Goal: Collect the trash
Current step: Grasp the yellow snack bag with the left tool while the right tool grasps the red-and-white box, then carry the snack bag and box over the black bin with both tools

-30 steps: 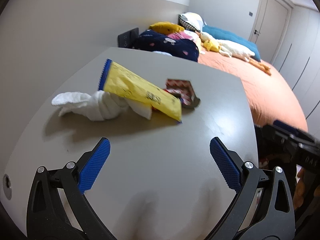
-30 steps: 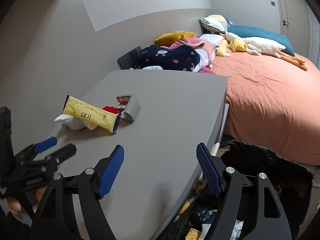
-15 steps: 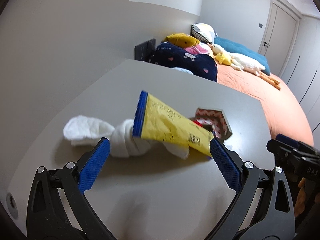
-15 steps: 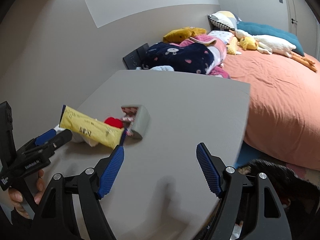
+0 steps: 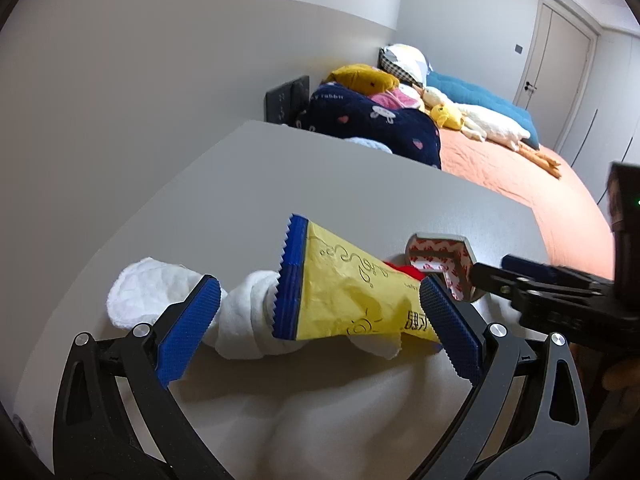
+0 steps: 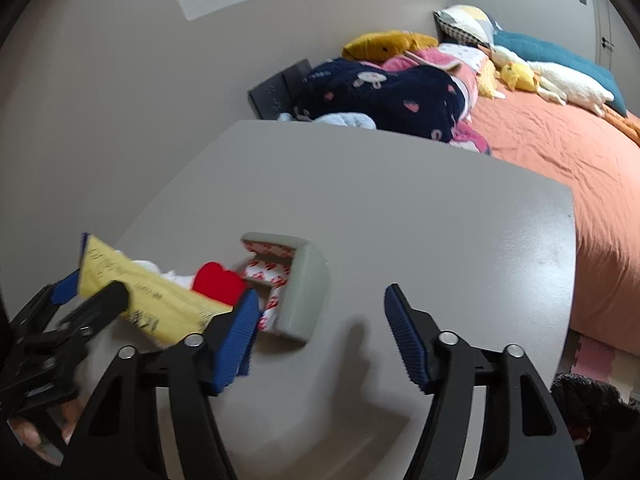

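Altogether: one yellow wrapper, one white tissue, one grey corner guard.

Left gripper angled downward, jaws spread wide; right gripper alongside, also tilted down, jaws closing, pads pressing nothing

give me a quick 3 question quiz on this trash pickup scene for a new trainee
1. True or false: the yellow wrapper lies partly on top of the white tissue.
2. Multiple choice: where is the grey corner guard relative to the right gripper? A) clamped between the pads B) on the table just ahead of the fingers, not gripped C) on the bed
3. Fill in: the small heart-shaped item beside the wrapper is coloured ____.

Key: 1 true; 2 B; 3 red. Note: the left gripper stands open around the wrapper and tissue, and the right gripper's jaws are closing with nothing between them.
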